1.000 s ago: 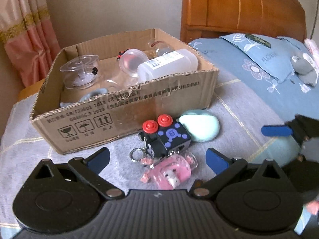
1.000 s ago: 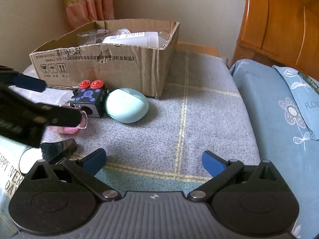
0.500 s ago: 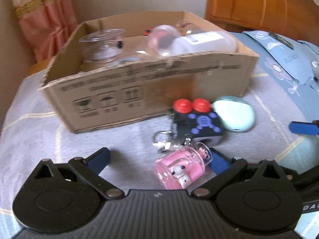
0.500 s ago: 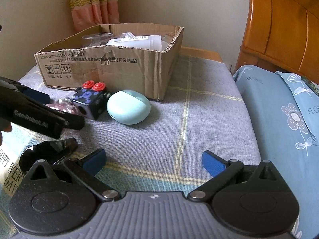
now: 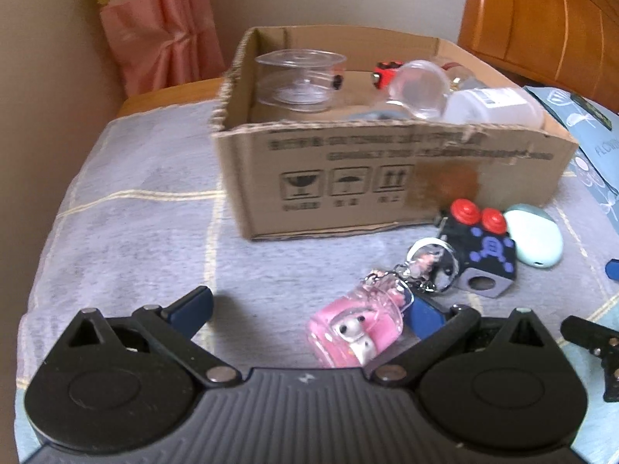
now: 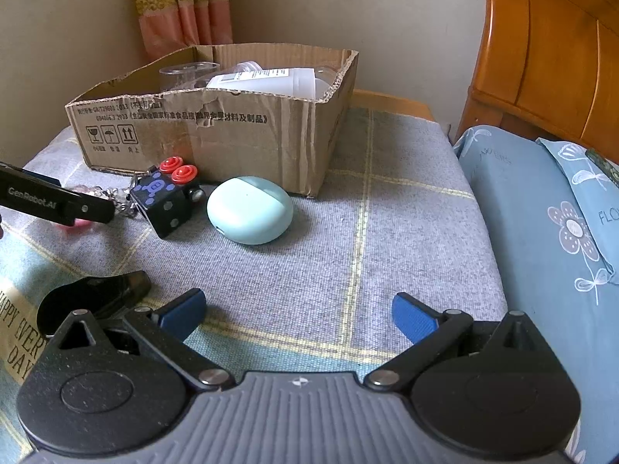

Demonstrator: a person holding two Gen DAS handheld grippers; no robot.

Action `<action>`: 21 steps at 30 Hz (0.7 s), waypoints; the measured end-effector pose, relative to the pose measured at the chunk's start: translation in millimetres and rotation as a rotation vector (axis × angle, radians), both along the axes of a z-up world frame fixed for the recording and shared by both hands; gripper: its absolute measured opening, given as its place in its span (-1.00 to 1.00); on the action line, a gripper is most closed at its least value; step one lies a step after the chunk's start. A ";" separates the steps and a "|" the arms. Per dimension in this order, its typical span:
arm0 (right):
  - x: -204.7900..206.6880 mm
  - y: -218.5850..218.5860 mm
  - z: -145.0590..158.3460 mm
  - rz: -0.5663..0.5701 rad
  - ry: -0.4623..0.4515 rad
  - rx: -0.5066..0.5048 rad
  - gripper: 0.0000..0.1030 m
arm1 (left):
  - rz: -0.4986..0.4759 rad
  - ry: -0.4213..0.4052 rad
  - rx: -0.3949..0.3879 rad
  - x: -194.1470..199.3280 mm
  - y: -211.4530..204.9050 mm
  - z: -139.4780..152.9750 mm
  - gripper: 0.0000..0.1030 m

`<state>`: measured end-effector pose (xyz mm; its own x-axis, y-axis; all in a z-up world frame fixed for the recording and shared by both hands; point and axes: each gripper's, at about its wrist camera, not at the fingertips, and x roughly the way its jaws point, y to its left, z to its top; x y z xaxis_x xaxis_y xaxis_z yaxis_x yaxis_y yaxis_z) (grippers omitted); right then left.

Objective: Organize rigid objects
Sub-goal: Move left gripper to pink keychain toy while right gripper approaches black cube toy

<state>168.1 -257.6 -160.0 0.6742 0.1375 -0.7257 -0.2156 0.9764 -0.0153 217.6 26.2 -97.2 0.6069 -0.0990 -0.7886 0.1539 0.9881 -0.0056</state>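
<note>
With its jaws spread wide, the left gripper (image 5: 307, 307) sits low over the grey blanket (image 5: 127, 239), holding nothing; the pink charm (image 5: 356, 328) lies just inside its right finger (image 5: 423, 315), touching or nearly so, can't tell. Keyring (image 5: 431, 266) runs from the charm toward 1 o'clock to the black cube (image 5: 477, 257) with red buttons. Mint case (image 5: 534, 241) just beside the cube at its 3 o'clock. Cardboard box (image 5: 387, 178) at 12 o'clock holds a clear spool (image 5: 300, 79), a clear dome (image 5: 419, 89) and a white bottle (image 5: 495, 106). Right gripper (image 6: 298, 313) also wide, empty, well apart from the case at its 11 o'clock. Black object (image 6: 93, 297) by its left finger.
</note>
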 end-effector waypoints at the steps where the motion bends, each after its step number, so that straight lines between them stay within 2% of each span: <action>1: 0.6 1.0 0.2 0.001 0.002 -0.001 1.00 | 0.007 -0.001 0.002 -0.1 2.8 0.1 0.98; 6: 4.8 9.3 4.9 0.014 0.039 -0.004 1.00 | 0.014 0.000 0.006 -1.8 7.2 1.3 0.96; 9: 2.4 19.5 13.8 0.066 0.004 0.006 1.00 | -0.018 -0.018 0.002 -8.1 4.4 3.3 0.88; 10: 1.9 24.5 16.5 0.080 -0.007 -0.005 1.00 | -0.026 -0.023 -0.002 -9.6 4.0 3.4 0.84; 12: 1.5 31.9 20.2 0.092 -0.026 -0.025 1.00 | -0.036 -0.016 -0.014 -11.6 3.5 4.3 0.58; 13: 1.3 35.3 21.3 0.098 -0.031 -0.031 1.00 | -0.038 -0.008 -0.022 -12.2 3.1 4.7 0.54; 21: 1.0 53.6 27.1 0.149 -0.039 -0.025 1.00 | -0.025 0.020 -0.065 -13.6 -2.9 7.7 0.48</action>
